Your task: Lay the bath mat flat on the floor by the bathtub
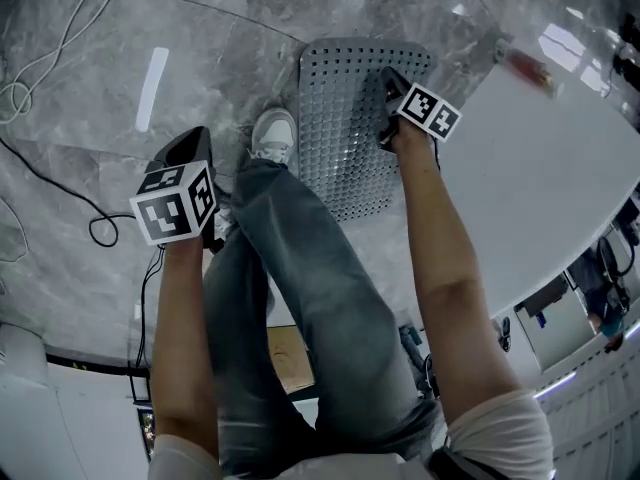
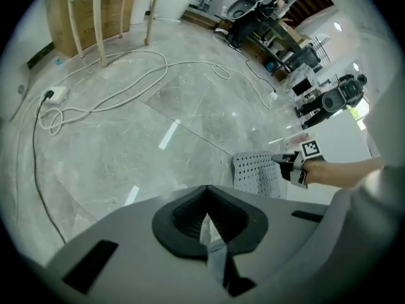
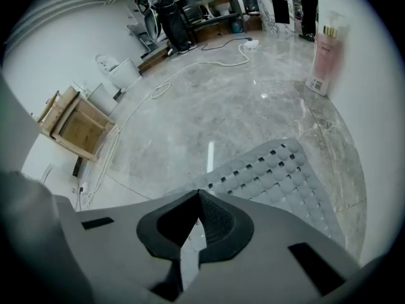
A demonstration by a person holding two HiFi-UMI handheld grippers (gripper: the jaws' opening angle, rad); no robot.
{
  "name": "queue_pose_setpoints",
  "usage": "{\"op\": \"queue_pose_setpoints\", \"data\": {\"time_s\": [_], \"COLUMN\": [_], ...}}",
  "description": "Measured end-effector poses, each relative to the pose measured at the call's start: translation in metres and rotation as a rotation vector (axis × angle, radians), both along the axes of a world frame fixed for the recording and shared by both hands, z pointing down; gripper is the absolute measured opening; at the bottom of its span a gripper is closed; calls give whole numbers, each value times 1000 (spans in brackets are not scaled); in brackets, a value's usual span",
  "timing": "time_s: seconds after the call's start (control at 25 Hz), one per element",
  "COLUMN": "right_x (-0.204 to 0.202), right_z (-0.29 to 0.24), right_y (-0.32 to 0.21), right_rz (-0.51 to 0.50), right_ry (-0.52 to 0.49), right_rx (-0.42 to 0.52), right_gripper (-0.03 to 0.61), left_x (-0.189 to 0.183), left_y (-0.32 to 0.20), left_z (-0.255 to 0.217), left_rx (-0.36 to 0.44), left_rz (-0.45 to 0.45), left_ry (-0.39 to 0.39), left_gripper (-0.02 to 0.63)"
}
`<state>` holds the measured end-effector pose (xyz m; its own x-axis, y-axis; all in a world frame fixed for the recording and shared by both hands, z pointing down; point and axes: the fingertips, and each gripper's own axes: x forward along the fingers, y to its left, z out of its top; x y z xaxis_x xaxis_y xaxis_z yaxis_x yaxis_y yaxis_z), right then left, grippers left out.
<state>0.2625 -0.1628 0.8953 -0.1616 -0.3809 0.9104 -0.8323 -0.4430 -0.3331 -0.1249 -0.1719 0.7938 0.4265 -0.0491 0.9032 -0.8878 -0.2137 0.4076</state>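
Head view: mat (image 1: 350, 138) already lies flat on the floor (image 1: 200, 48), just beside the tub (image 1: 540, 188). Left gripper (image 1: 195, 138) and right gripper (image 1: 387, 76) both have fingers (image 2: 180, 217) clenched on nothing, so laying looks done; next, just back away.

Bath mat (image 1: 352, 138) lies flat beside bathtub (image 1: 545, 198); right gripper (image 1: 388, 76) over it.

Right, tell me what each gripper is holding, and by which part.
Nothing is held. The left gripper and the right gripper are both shut with nothing between their jaws. The bath mat lies on the floor below the right gripper, ungripped.
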Motion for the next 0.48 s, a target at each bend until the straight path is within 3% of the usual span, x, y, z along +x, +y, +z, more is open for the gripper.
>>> {"op": "queue_pose_setpoints", "data": {"time_s": [0.28, 0.48], "right_x": [-96, -155], "right_z": [-106, -182], "right_y": [-20, -31], "right_rz": [-98, -222], "right_ry": [-63, -37], "right_rx": [60, 65], "right_gripper": [25, 25], "left_x": [-40, -53], "left_y": [1, -9], "left_z": [-79, -140], "left_rx": [9, 58], "left_rz": [-12, -14], "left_ry": [-10, -1], "left_gripper": [17, 16]}}
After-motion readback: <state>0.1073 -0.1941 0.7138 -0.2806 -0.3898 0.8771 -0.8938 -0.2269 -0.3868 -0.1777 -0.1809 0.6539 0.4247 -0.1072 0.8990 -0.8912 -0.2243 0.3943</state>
